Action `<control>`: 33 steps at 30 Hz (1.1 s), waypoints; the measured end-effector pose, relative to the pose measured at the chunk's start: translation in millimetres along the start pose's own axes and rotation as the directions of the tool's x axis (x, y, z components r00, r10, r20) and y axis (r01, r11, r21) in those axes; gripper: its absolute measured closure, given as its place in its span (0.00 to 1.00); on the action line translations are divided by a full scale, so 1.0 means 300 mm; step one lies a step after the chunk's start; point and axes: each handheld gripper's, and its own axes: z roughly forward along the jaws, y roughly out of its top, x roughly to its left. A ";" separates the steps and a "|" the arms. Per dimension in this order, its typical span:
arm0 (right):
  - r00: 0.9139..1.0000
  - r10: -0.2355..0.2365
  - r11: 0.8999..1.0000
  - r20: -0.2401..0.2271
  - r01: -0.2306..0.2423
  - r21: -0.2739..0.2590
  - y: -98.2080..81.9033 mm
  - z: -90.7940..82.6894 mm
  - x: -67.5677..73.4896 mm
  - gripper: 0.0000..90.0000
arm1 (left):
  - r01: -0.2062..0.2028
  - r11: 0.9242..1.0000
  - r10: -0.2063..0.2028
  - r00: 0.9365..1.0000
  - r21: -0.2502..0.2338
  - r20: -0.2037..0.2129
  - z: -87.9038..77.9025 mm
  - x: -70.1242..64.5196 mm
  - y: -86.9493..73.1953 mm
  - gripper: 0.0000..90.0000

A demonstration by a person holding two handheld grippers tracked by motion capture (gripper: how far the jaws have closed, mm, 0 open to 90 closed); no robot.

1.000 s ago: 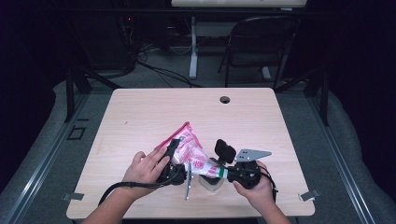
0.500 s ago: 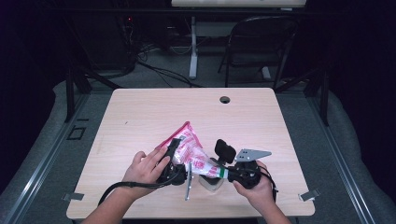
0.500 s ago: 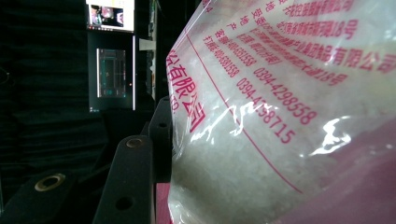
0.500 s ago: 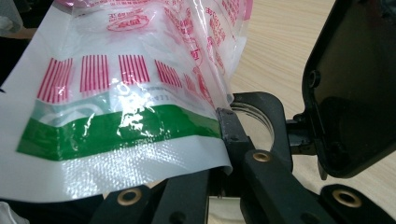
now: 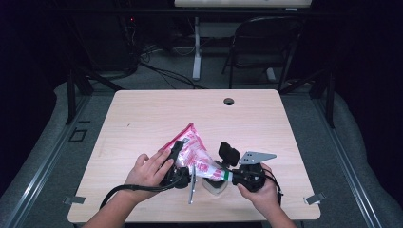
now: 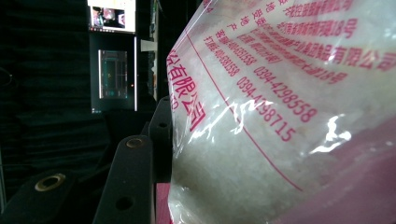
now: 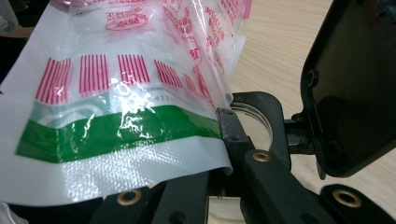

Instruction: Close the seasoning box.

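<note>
While both hands sit at the near edge of the pale wooden table (image 5: 142,118), nothing has shifted against the earlier high views: same bag pose, same hand spots, so the work looks paused mid-hold, not progressing. Left gripper (image 5: 177,164) grips the fat body of the clear plastic bag with pink print and white grains inside (image 5: 192,151); in the left gripper view the bag (image 6: 280,116) bulges right against the black jaw, so jaws stand part-way closed, clamped on the bag's bulk. Bag lies tilted, pink top corner pointing away up the table, lower end toward the right hand, raised off the table between the two grippers. A small pale container (image 5: 214,185) sits just under the bag's low end, detail unclear. Right gripper (image 5: 233,176) is pinching the flat green-and-white sealed edge of the bag (image 7: 116,135), jaws pressed tight on the film. My read: seal end is held ready for opening or pouring; no change means that step is not yet begun.
</note>
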 end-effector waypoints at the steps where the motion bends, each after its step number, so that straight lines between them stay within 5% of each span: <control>1: 1.000 0.001 1.000 0.000 -0.001 0.000 0.000 0.000 0.000 1.00 | 0.002 1.000 -0.002 1.000 0.000 0.001 0.000 0.000 0.000 0.66; 33: 1.000 -0.002 1.000 0.005 0.002 0.005 -0.002 0.003 -0.001 1.00 | -0.030 1.000 0.030 0.999 -0.003 -0.013 -0.004 0.008 0.007 0.66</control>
